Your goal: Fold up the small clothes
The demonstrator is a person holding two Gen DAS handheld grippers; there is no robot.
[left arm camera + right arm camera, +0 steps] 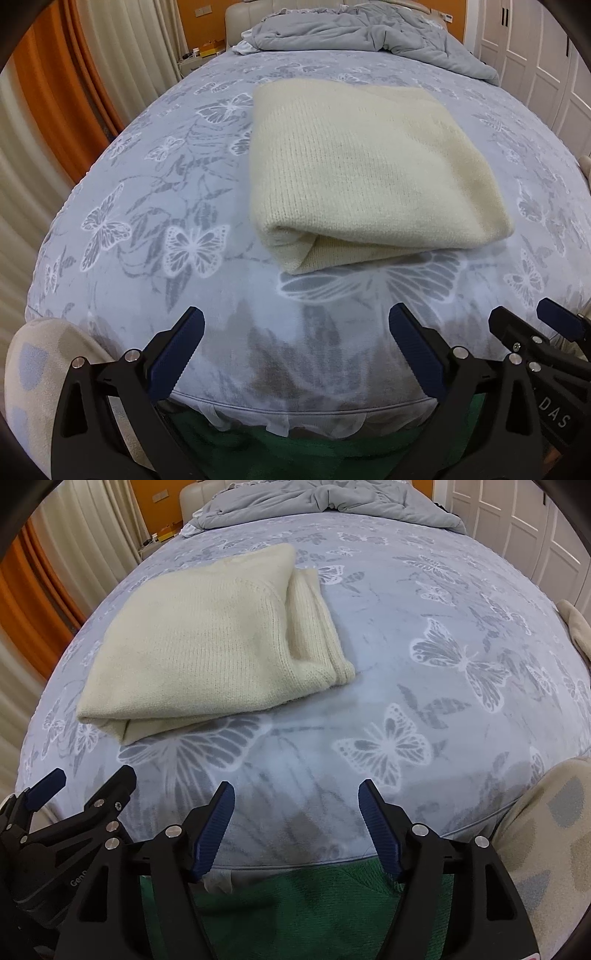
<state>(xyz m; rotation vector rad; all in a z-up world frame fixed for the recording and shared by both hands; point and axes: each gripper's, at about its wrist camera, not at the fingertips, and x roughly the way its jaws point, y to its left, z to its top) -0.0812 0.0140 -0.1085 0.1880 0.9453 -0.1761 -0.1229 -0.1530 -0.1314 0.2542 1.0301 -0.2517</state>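
Observation:
A cream knitted garment (362,173) lies folded into a thick rectangle on the bed's blue butterfly cover (155,206). It also shows in the right wrist view (207,642), with its stacked edges at the right side. My left gripper (295,321) is open and empty, held over the near edge of the bed, a short way in front of the garment. My right gripper (295,794) is open and empty, beside the left one and to the right of the garment. Each gripper shows in the other's view, the right gripper (524,321) and the left gripper (92,779).
A crumpled grey duvet (369,33) lies at the head of the bed. Orange and cream curtains (48,110) hang on the left, white wardrobe doors (535,55) on the right. A patterned beige cloth (546,834) and green fabric (295,912) sit at the near edge.

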